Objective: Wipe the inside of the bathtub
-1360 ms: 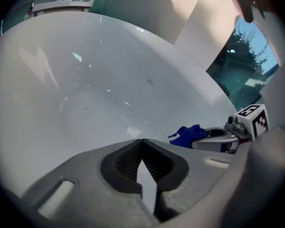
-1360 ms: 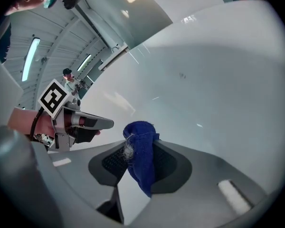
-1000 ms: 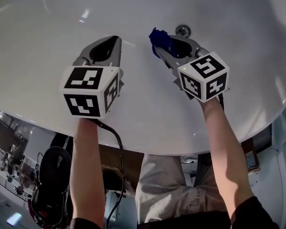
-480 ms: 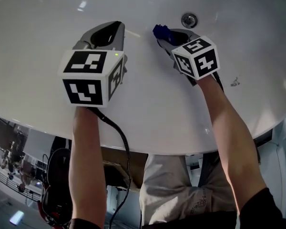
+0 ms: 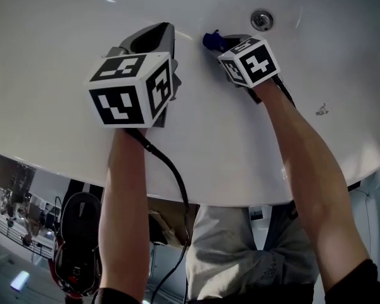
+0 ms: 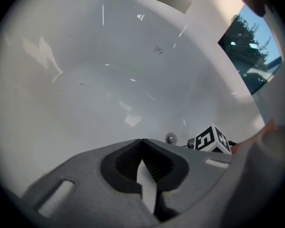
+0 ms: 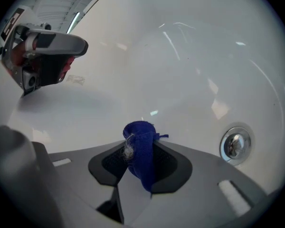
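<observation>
- Our right claw [image 7: 141, 144] was clamped on a small dark-blue cloth wad [image 7: 140, 153], low inside the glossy white bathtub [image 5: 50, 24].
- The round chrome drain [image 5: 261, 19] lay at two o'clock from the cloth.
- Our left claw [image 6: 142, 142], jaws together, hovered at nine o'clock from the right.

right claw [image 5: 221, 42] has slid the blue cloth [image 5: 209, 40] away from the drain [image 5: 261, 19]

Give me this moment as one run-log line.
right gripper: shut on blue cloth, near drain | left gripper: shut, empty | bathtub: both grippers reaching inside
</observation>
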Demonstrator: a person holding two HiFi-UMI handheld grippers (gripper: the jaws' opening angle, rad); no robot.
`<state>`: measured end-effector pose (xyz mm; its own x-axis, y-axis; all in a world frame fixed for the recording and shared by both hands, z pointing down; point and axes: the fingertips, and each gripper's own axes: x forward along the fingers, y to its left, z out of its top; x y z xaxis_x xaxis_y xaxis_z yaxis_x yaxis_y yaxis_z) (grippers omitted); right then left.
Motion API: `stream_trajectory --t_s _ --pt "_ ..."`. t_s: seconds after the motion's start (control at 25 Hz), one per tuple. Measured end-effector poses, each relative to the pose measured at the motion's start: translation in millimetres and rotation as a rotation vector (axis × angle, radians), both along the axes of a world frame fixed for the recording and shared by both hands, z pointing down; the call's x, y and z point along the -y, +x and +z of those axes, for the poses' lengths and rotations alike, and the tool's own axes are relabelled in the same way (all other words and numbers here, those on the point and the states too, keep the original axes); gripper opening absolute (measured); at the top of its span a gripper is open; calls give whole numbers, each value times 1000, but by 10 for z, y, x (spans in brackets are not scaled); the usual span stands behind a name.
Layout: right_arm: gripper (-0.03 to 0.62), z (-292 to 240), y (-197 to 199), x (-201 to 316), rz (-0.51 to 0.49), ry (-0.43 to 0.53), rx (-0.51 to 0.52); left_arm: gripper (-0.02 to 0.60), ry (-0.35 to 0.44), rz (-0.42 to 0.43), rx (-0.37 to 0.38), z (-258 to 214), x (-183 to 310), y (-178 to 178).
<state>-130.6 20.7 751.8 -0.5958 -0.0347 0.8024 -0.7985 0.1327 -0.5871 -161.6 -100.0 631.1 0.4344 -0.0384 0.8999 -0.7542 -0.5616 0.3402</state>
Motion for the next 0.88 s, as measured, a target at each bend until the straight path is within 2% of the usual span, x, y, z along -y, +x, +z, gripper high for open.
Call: stream_trajectory --t_s 0.16,0.24,0.4,0.52,0.64,0.88 --pt "124 51 -103 -264 -36 -83 49 3 32 60 35 3 -85 4" --pt "124 36 -68 -370 -53 -99 55 3 38 65 24 -33 -133 76" --pt "124 -94 -110 -474 -63 -119 101 3 16 45 16 -53 -195 119" --pt "124 -185 -175 -572 -84 -128 137 3 6 70 10 -64 -259 141" --pt "124 -278 -202 -568 -68 -125 164 3 18 106 4 -95 -243 182" --pt "124 -502 -285 -557 -43 -141 203 3 -3 101 -8 -137 -172 171"
